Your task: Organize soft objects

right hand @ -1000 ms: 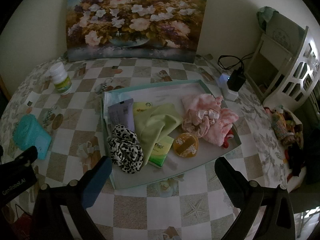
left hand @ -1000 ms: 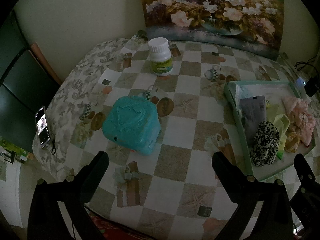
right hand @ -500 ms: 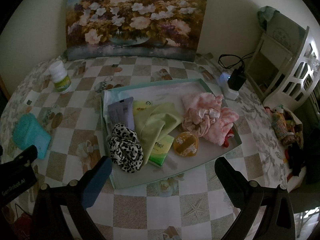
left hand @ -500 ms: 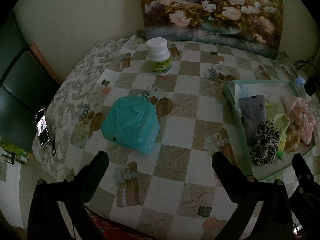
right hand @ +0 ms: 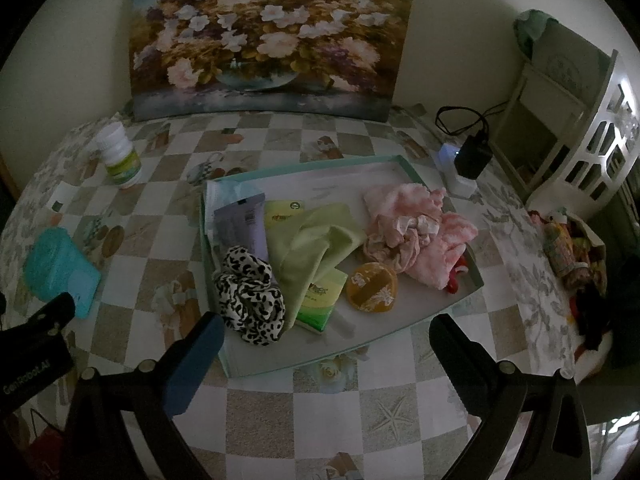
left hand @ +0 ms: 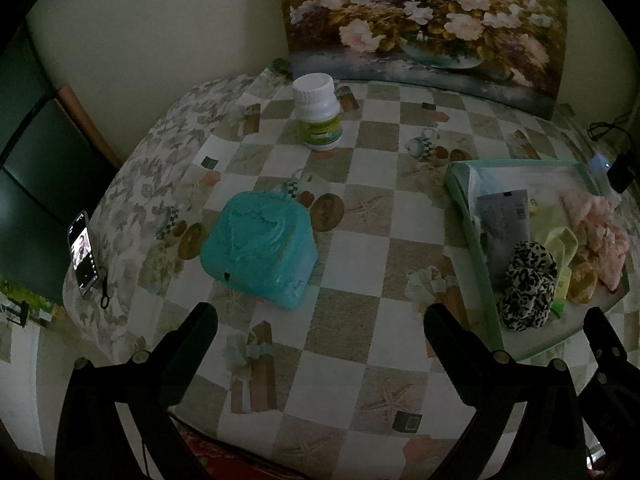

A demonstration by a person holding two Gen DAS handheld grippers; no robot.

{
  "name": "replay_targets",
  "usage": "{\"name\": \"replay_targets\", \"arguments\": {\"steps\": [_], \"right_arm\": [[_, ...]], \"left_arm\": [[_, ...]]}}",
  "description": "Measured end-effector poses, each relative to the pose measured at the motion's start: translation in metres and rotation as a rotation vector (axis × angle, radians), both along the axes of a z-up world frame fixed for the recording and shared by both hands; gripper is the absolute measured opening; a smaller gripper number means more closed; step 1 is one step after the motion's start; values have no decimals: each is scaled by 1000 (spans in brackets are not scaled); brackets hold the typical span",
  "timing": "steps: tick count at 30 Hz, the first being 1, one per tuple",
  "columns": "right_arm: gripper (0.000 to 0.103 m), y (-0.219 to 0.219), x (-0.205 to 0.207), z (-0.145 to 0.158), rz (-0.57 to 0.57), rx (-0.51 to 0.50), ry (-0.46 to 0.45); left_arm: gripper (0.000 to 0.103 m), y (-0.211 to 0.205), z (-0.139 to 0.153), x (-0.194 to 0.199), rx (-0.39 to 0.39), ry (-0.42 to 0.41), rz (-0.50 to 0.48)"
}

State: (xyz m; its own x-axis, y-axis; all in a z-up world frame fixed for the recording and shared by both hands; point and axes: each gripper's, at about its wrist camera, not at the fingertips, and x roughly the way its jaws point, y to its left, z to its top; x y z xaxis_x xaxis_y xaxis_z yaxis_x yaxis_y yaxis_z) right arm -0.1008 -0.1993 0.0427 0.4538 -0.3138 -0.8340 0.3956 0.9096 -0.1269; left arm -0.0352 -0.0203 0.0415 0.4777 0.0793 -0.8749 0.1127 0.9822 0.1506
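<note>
Checkered oilcloth covers the counter (right hand: 320, 412), under dim light. Left claw (left hand: 320, 328) is released, its fingers spread wide and holding nothing, hovering above the near counter edge; the teal container (left hand: 258, 248) sits at its 12 o'clock, just beyond the fingertips and not touched. A white pill bottle (left hand: 318, 116) stands upright further out at 12 o'clock, near the floral painting (left hand: 424, 20) that leans on the wall. Right claw (right hand: 326, 344) is likewise released and empty, poised over the near rim of the shallow green tray (right hand: 404, 170). Inside the tray: a leopard-print scrunchie (right hand: 250, 298) at the near left corner, roughly 11 o'clock from the right claw and just beside its left finger; a light green cloth (right hand: 316, 240) at 12 o'clock, draped over a green tissue pack (right hand: 320, 298); a grey tube (right hand: 240, 226) touching the scrunchie on its far side; a round orange item (right hand: 372, 288) near centre; a crumpled pink cloth (right hand: 416, 236) at 1 o'clock. A phone (left hand: 83, 254) with its screen lit lies at the counter's left margin, 9 o'clock from the left claw. A charger block (right hand: 468, 160) sits beyond the tray's far right corner.
</note>
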Motion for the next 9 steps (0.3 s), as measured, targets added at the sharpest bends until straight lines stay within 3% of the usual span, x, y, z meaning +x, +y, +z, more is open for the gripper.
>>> {"name": "replay_targets", "arguments": {"steps": [9], "right_arm": [[103, -1, 0, 0, 1, 0, 0]], "left_arm": [[103, 1, 0, 0, -5, 3, 0]]}}
